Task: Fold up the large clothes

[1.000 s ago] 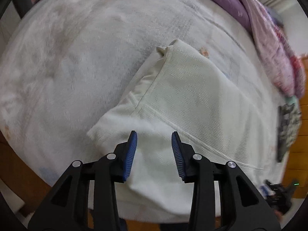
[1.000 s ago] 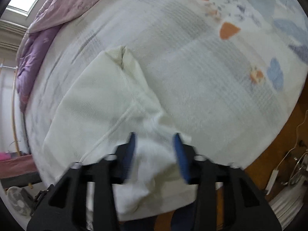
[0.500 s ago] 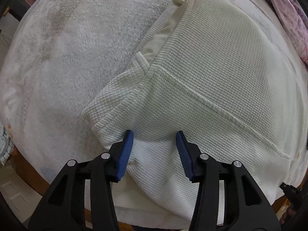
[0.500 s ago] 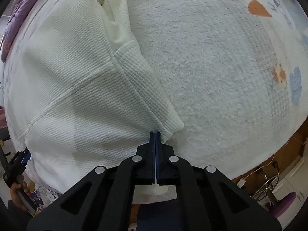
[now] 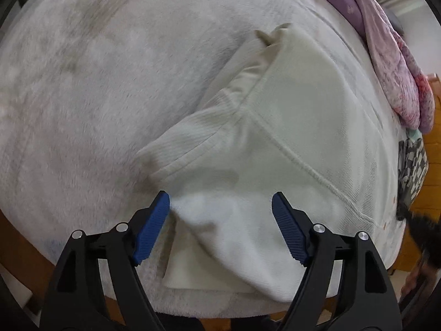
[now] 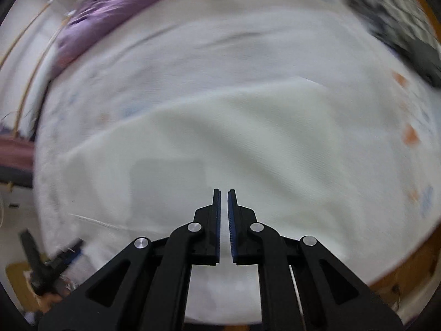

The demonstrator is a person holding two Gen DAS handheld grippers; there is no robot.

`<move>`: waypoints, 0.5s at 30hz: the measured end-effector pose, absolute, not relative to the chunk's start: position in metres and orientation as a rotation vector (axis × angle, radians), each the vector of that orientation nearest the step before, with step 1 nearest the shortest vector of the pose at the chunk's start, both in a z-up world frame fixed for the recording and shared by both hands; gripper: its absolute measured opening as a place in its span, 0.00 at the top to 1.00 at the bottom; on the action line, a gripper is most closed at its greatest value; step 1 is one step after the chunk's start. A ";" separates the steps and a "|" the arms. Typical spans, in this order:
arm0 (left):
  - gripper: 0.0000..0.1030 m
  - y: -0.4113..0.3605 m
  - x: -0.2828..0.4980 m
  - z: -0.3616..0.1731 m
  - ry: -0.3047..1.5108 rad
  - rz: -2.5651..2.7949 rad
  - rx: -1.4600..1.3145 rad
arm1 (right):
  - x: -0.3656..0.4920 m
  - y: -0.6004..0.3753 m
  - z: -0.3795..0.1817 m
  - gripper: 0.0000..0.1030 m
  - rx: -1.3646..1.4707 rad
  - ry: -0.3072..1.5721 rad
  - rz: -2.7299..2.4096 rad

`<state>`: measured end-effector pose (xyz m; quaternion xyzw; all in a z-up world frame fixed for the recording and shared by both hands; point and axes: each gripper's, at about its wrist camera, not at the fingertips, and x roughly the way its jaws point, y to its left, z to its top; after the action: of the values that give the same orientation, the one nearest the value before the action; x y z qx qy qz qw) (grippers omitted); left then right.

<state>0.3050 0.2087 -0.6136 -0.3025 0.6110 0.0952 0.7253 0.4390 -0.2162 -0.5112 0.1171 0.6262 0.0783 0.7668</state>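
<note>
A cream waffle-knit garment [image 5: 289, 110] lies folded on the bed, one sleeve tucked across it. My left gripper [image 5: 220, 195] hangs just above the garment's near edge. Its jaws are opening wide, the cloth lies below them, and the blue pads [image 5: 153, 226] do not press on it. In the blurred right wrist view the garment [image 6: 220, 138] fills the middle. My right gripper [image 6: 224, 191] hovers over it, jaws opening from a slim gap with nothing between them.
A fluffy white blanket [image 5: 82, 82] covers the bed. A purple and pink quilt [image 5: 391, 55] is bunched at the far side, with a black-and-white checked cloth [image 5: 413, 162] beside it. Wooden bed frame [image 5: 432, 143] runs along the right. A hand with the other gripper [image 6: 41, 262] shows bottom left.
The left gripper spread its jaws wide over the garment's near edge. The right gripper was shut at the sleeve corner; it has swung over the garment's middle and parted slightly.
</note>
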 end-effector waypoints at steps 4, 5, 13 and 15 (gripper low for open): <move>0.25 0.214 0.285 -0.621 1.379 0.231 -0.692 | 0.488 -0.153 -0.532 0.93 0.241 1.389 0.249; 0.25 0.214 0.280 -0.623 1.390 0.239 -0.697 | 0.495 -0.147 -0.538 0.93 0.233 1.402 0.253; 0.23 0.210 0.244 -0.642 1.387 0.264 -0.794 | 0.488 -0.131 -0.615 1.00 0.174 1.558 0.218; 0.22 0.209 0.239 -0.642 1.382 0.265 -0.807 | 0.466 -0.135 -0.613 1.00 0.192 1.573 0.231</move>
<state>0.2389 0.2086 -0.6417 -0.3608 0.6176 0.1183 0.6888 0.4656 -0.1353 -0.6125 0.0861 0.7053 0.1035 0.6960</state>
